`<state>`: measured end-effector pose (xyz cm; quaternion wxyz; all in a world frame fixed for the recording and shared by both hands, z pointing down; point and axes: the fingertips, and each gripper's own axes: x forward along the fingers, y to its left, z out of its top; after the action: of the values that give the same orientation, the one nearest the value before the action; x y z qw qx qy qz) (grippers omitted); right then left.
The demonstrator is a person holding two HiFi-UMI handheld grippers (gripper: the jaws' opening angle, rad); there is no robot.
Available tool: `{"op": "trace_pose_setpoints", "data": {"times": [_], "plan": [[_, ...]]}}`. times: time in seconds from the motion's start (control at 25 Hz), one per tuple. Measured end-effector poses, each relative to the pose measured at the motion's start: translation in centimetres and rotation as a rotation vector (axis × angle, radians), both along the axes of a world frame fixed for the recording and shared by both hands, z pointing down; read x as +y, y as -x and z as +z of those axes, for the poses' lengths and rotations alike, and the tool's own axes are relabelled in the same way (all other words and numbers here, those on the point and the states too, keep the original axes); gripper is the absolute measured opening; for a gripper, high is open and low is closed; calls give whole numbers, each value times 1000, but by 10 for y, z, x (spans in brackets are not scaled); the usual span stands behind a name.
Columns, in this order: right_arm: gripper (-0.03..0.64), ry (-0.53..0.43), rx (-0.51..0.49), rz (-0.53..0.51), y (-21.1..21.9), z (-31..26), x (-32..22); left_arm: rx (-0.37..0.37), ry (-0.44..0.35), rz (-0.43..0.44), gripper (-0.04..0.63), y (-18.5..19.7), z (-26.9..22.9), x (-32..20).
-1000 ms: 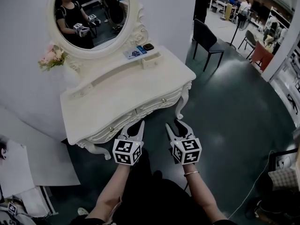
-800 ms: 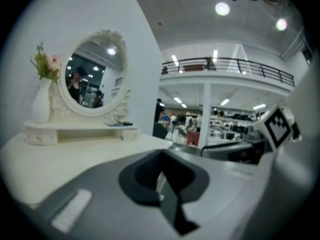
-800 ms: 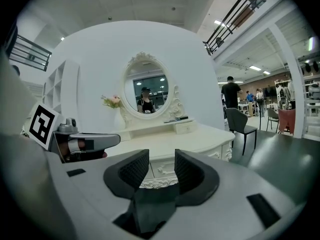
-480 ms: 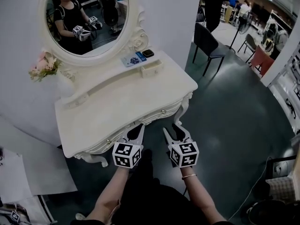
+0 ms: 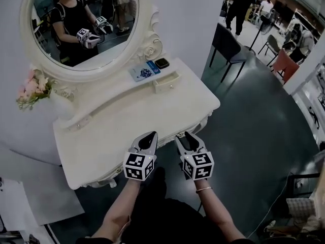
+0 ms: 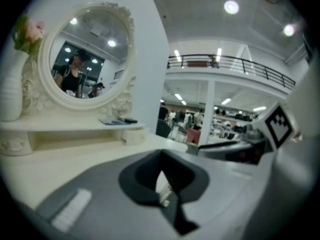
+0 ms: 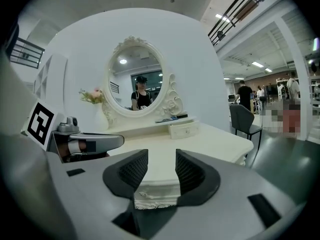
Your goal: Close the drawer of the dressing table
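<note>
Large hall with glossy dark floor [image 5: 264, 126] and white wall [image 5: 188, 14].
A black chair [image 5: 228, 42] stands by the wall; ceiling lights [image 6: 231, 6] shine above a railed balcony [image 6: 225, 64].

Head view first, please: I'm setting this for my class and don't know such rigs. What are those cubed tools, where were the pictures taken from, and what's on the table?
No robot: a person holds a grey two-jaw gripper in each hand; the black-and-white marker cubes belong to them. One camera sits on the person's head, looking down; the other two ride on the grippers, looking along their jaws. The left gripper is shut, holding nothing; the right gripper is open, the table's carved front edge showing between its jaws. The white dressing table carries an oval mirror, pink flowers, a small white drawer box, a blue booklet and a small dark object.
</note>
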<state>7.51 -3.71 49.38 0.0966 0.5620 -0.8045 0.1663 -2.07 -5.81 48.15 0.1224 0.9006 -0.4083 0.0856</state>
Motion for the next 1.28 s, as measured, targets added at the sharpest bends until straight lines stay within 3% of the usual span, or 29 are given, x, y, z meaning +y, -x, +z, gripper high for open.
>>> {"op": "trace_pose_setpoints", "data": {"times": [0.56,1.28], "plan": [[144,7,58,65,-5,-1,-101,34,16,74,3,-14,-1,-99],[144,74,173,8,-25,32,-194,21,81,33,5,-23,23,-159]]}}
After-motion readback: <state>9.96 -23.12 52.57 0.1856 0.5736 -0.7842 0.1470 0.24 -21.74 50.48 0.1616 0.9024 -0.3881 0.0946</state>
